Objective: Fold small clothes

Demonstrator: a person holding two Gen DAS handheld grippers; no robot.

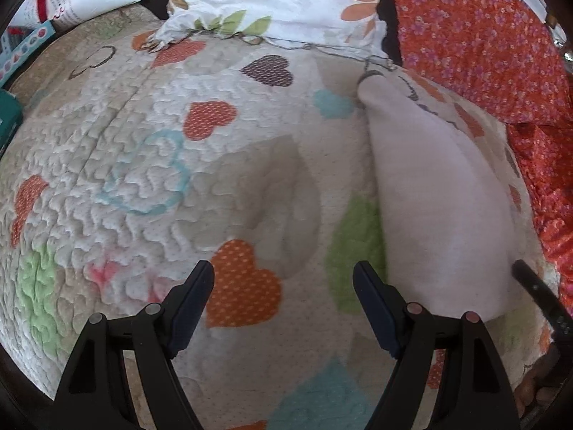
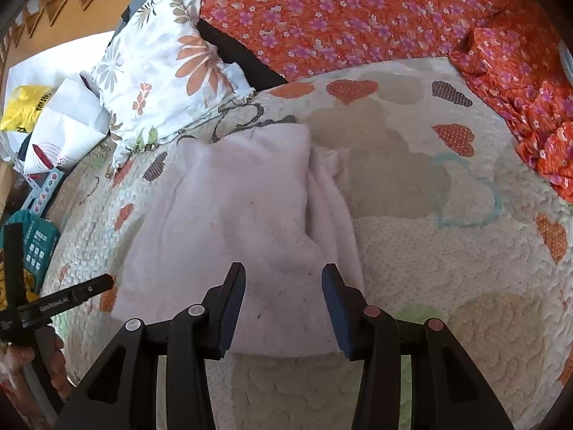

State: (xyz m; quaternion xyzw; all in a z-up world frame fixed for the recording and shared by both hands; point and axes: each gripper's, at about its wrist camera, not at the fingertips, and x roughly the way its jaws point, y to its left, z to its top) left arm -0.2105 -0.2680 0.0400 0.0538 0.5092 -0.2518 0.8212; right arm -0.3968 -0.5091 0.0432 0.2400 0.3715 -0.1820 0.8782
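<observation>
While lying: pale lilac fleecy garment, folded lengthwise on the heart-print quilted bed cover
Left hand-held gripper: spread wide, empty, over bare quilt beside the garment
Right hand-held gripper: half parted above the near hem, pads gripping nothing
Advice: pinched both near corners together, carried them evenly toward the far edge

Heart-print quilt underneath; floral pillow far left; orange flowered cloth far right; yellow bag left edge.
</observation>
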